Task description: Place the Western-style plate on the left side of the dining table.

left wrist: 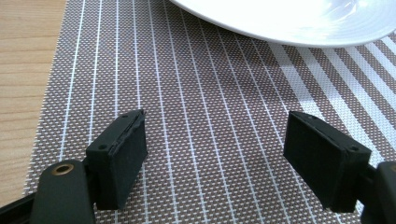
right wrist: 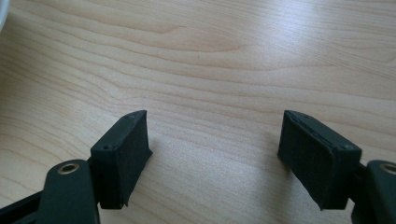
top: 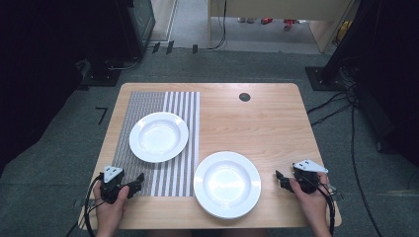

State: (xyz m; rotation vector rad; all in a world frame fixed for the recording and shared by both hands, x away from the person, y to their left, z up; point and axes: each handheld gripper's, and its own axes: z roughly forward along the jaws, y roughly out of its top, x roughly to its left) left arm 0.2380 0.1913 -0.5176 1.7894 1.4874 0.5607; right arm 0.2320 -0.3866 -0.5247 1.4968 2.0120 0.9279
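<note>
left gripper (left wrist: pixel 212 154): jaws spread, nothing between, over the striped placemat (left wrist: pixel 196 102); plate (left wrist: pixel 289 21) just ahead, cut off by the frame
right gripper (right wrist: pixel 212 154): spread wide over bare desk (right wrist: pixel 224 60)
high view: second plate (top: pixel 227 183) between both grippers

In the high view the bench (top: pixel 267 118) is evenly and brightly lit from above, while the upper left and right of the frame fall into near-black. Glare washes out the centres of both white plates (top: pixel 227 183), most strongly the lower one. The picture is soft overall, with fine detail smeared. In the left tool view the placemat (left wrist: pixel 201 116) weave is sharp mid-frame, and the plate rim (left wrist: pixel 299 23) at the top is blown out. Soft, faint shadows lie beneath the jaws. In the right tool view a pale sheen crosses the wood at upper right.
</note>
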